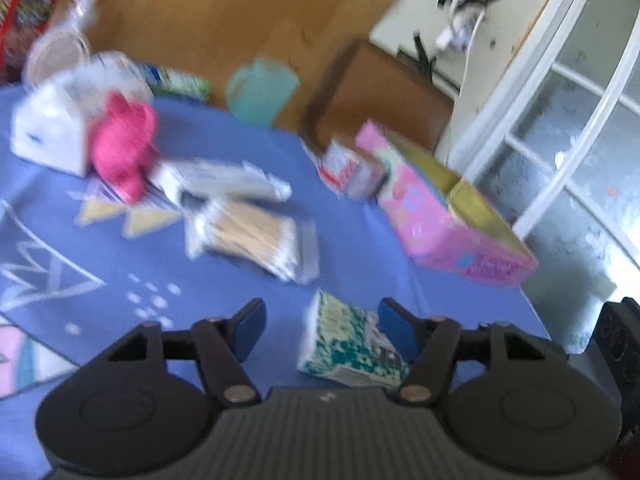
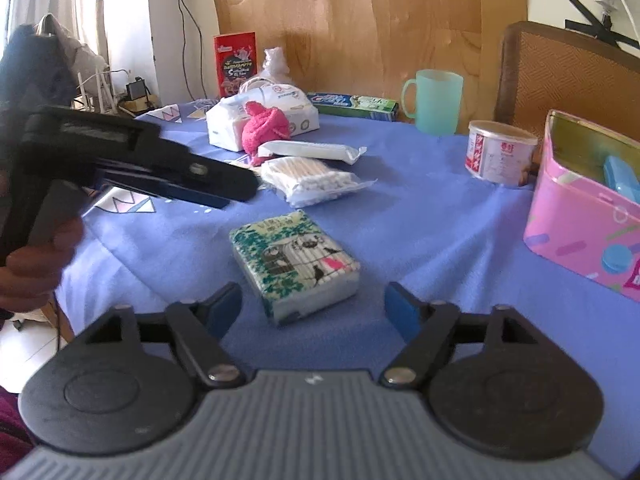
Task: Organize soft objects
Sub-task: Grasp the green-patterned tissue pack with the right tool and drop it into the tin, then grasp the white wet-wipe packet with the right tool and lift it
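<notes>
A green-patterned tissue pack (image 2: 296, 266) lies on the blue tablecloth (image 2: 420, 216), just ahead of my open, empty right gripper (image 2: 314, 310). In the left wrist view the pack (image 1: 352, 344) sits between the fingertips of my open left gripper (image 1: 322, 330), nearer the right finger. The left gripper (image 2: 216, 190) also shows from the side in the right wrist view. Farther back lie a bag of cotton swabs (image 2: 312, 180), a white flat pack (image 2: 312, 150), a pink fuzzy cloth (image 2: 264, 128) and a white tissue pack (image 2: 264, 114). A pink box (image 2: 584, 216) stands open at the right.
A round tin (image 2: 498, 152), a teal mug (image 2: 434, 100), a toothpaste box (image 2: 354, 104) and a red box (image 2: 234, 62) stand toward the back. A chair back (image 2: 560, 76) rises behind the table. The table edge drops off at the left (image 2: 76, 276).
</notes>
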Demonstrator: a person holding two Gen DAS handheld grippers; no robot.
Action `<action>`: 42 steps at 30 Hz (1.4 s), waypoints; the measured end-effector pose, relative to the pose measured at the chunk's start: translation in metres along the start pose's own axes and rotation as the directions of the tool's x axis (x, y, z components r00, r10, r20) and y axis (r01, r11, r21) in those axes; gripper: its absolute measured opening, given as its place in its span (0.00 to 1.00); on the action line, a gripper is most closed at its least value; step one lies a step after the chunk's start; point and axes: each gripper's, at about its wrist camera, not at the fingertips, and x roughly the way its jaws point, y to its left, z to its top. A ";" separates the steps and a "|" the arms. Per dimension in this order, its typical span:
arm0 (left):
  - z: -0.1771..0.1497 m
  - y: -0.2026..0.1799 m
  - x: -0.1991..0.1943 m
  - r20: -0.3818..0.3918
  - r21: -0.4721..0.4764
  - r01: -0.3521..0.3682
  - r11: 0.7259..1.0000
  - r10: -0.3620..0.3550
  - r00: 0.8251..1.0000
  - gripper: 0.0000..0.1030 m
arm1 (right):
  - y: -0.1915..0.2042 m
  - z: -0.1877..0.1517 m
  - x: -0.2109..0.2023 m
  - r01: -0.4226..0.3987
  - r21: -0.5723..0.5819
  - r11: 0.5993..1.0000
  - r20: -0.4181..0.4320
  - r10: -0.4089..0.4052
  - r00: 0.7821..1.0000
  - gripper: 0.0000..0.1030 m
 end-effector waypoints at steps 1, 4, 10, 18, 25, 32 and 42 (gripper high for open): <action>-0.002 -0.001 0.010 -0.042 -0.001 0.005 1.000 -0.005 0.999 0.33 | 0.002 -0.001 0.002 -0.007 0.004 1.000 -0.007 0.007 1.000 0.56; -0.005 -0.010 0.015 -0.040 0.026 -0.006 1.000 0.007 0.999 0.33 | 0.007 -0.001 0.006 0.022 -0.012 1.000 0.006 -0.022 1.000 0.51; 0.031 -0.049 0.018 0.010 0.115 0.056 0.992 -0.057 0.998 0.32 | -0.011 0.008 -0.016 0.062 0.028 0.998 0.124 -0.065 0.990 0.51; 0.099 -0.155 0.098 0.028 0.311 0.129 0.942 -0.145 0.989 0.38 | -0.084 0.024 -0.060 0.287 0.161 0.944 0.244 -0.320 0.915 0.51; 0.100 -0.157 0.105 0.058 0.248 0.119 0.961 -0.137 0.989 0.49 | -0.158 0.019 -0.088 0.474 0.347 0.809 0.232 -0.564 0.792 0.60; 0.069 -0.064 0.017 0.208 0.134 -0.059 0.989 0.030 0.978 0.50 | -0.149 0.019 -0.089 0.282 0.353 0.892 0.319 -0.398 0.860 0.59; 0.009 0.060 -0.041 0.219 -0.153 -0.288 0.945 0.317 0.923 0.50 | -0.063 0.079 0.040 -0.067 0.149 0.987 0.175 0.040 0.984 0.63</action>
